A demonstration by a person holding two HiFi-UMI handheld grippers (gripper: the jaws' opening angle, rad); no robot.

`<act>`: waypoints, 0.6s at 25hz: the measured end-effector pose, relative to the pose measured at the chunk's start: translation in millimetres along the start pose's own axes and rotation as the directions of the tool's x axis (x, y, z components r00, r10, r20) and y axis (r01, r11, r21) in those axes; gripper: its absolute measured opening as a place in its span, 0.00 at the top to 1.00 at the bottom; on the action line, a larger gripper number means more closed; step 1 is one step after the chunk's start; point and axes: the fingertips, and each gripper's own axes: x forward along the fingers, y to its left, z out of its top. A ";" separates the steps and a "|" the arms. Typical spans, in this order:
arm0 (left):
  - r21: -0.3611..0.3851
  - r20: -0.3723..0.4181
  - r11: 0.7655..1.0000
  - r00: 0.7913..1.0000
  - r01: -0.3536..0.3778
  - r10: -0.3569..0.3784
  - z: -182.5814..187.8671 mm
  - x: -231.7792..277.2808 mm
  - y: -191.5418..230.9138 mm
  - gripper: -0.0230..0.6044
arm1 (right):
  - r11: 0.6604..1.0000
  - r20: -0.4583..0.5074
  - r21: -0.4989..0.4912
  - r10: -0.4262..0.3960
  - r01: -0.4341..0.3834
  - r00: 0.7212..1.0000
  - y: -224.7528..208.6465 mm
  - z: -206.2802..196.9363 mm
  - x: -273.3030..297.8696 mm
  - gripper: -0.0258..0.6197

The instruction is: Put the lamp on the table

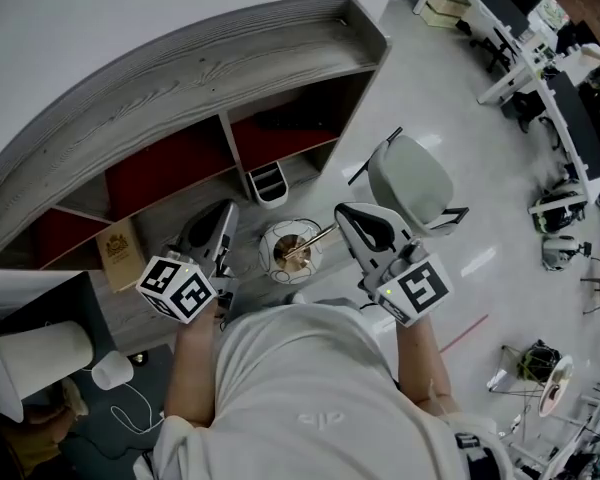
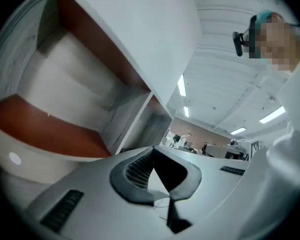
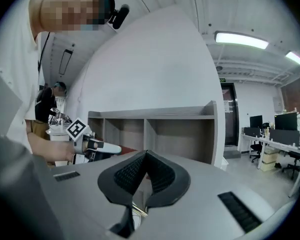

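Carrying step, I judge: the right gripper [image 3: 146, 156] is closed on the brass stem [image 3: 138, 208] of the lamp [image 1: 290, 251], low between its jaws; the left gripper [image 2: 153, 154] is closed too (nothing sure inside); next, lower it upright onto the table

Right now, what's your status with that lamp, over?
Left gripper shut. Right gripper shut on round white wire lamp, at its brass rod. Lamp between both grippers. Grey wooden shelf with red panels ahead; nothing blocking.

One camera overhead, two riding low.
Head view looks steeply down; both gripper views look level; all share the shelf unit [image 1: 180, 78].
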 end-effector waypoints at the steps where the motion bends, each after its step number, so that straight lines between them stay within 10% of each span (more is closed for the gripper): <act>1: 0.057 0.005 0.998 1.000 -0.008 0.008 5.6 -1.8 -5.2 0.94 | 1.000 0.014 0.003 -0.007 0.007 1.000 1.7 3.2 1.5 0.92; 5: 0.248 0.026 0.969 1.000 -0.006 -0.001 24.6 -6.7 -25.8 0.94 | 1.000 0.063 0.016 -0.022 0.021 0.998 10.7 13.7 8.0 0.92; 15: 0.436 0.053 0.900 0.999 -0.026 0.004 47.5 -19.0 -45.2 0.94 | 0.999 0.081 0.021 -0.039 0.037 0.996 17.0 21.4 19.7 0.92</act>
